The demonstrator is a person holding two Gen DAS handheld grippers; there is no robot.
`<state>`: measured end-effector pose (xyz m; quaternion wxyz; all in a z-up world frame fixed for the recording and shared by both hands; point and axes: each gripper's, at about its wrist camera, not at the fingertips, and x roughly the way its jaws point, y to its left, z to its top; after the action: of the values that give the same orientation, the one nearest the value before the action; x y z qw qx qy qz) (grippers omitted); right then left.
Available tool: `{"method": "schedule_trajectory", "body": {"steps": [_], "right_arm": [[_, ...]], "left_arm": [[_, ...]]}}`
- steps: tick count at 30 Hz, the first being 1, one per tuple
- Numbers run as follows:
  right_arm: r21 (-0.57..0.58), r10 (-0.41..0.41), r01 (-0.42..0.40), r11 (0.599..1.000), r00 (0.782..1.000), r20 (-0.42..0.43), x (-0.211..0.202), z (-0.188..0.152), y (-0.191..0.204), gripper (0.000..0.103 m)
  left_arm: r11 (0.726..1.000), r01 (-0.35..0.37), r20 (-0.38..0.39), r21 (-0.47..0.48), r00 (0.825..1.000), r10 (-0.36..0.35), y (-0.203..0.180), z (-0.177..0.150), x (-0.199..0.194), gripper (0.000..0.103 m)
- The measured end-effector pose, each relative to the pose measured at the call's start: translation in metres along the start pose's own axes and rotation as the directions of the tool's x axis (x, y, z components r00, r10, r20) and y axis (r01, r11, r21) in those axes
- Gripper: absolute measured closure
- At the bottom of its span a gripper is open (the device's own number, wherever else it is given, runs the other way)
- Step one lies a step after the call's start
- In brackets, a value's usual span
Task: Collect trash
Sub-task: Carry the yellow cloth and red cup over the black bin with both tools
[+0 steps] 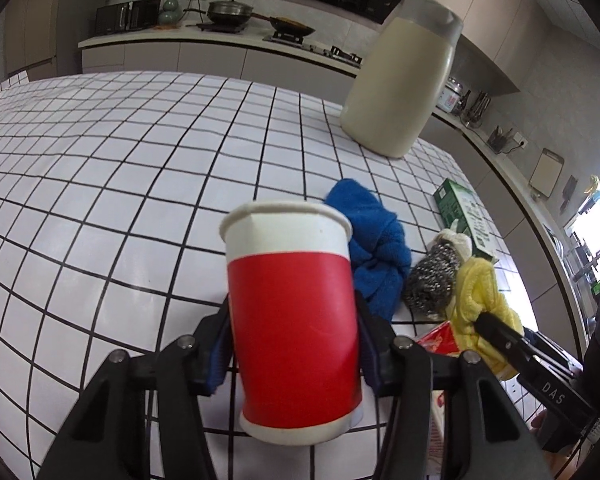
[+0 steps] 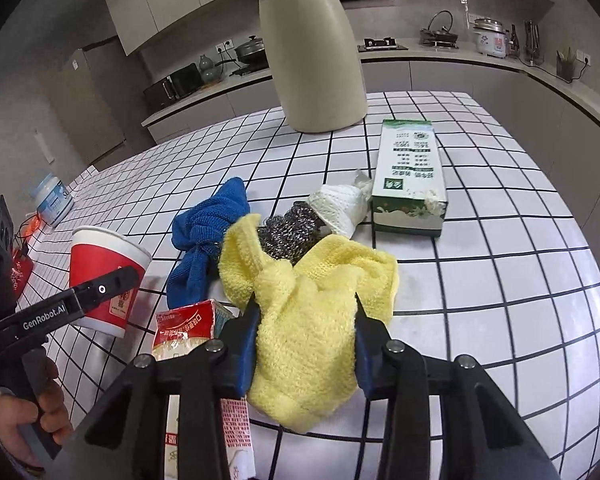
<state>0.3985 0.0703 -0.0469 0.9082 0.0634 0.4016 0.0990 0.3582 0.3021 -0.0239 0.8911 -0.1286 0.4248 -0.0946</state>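
My left gripper is shut on a red and white paper cup, held upright above the checked table; the cup also shows in the right wrist view. My right gripper is shut on a yellow cloth, which also shows in the left wrist view. Beside it lie a blue cloth, a steel scourer, a white wad, a green and white carton and a red and white packet.
A tall beige jug stands at the back of the white checked table. A white jar stands at the table's left edge. Kitchen counters with pots run behind.
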Motion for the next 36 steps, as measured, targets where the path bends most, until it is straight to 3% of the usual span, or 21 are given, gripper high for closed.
{"method": "schedule_trajectory", "body": {"steps": [10,20,26,36], "right_arm": [[0.040,-0.032,0.029,0.999,0.997,0.077,-0.045,-0.006,-0.028,0.062],[0.131,-0.110,0.093,0.987,0.985,0.130,-0.102,-0.031,-0.090,0.062],[0.217,-0.199,0.165,0.962,0.969,0.144,-0.147,-0.053,-0.146,0.062],[0.378,-0.368,0.297,0.877,0.921,0.131,-0.220,-0.100,-0.245,0.062]], "left_arm": [[0.992,0.086,0.027,0.088,0.996,-0.088,-0.057,-0.002,-0.020,0.050],[0.958,0.213,-0.035,0.194,0.977,-0.210,-0.149,-0.026,-0.020,0.050],[0.914,0.311,-0.111,0.258,0.950,-0.292,-0.221,-0.046,-0.008,0.050],[0.803,0.472,-0.277,0.363,0.878,-0.390,-0.349,-0.090,0.018,0.050]]}}
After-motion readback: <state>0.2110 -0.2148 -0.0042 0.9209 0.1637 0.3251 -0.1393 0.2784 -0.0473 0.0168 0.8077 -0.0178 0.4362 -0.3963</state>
